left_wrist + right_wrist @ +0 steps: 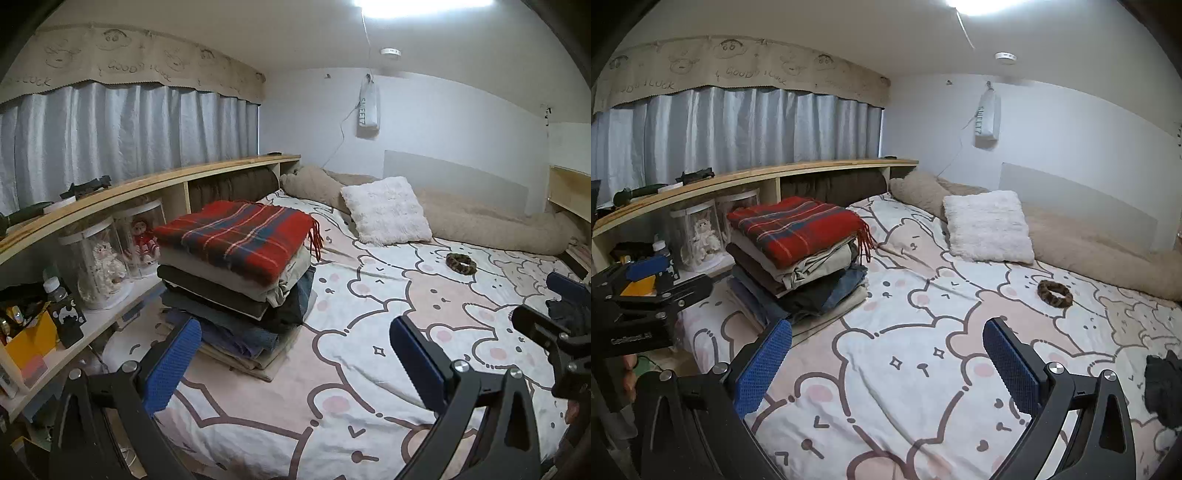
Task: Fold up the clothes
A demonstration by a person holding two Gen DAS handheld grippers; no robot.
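Observation:
A stack of folded clothes [236,288] topped by a red plaid blanket [240,236] stands on the bed [369,350] at the left, next to the shelf; it also shows in the right wrist view [798,273]. A dark crumpled garment [1163,387] lies on the bed at the far right, also in the left wrist view [565,310]. My left gripper [295,362] is open and empty above the bedsheet, right of the stack. My right gripper [886,365] is open and empty above the sheet. Each gripper shows at the edge of the other's view.
A white fluffy pillow [384,210] and a beige bolster [480,221] lie at the head of the bed. A brown scrunchie [461,263] lies on the sheet. A wooden shelf [110,199] with jars and small items runs along the left, under grey curtains [110,140].

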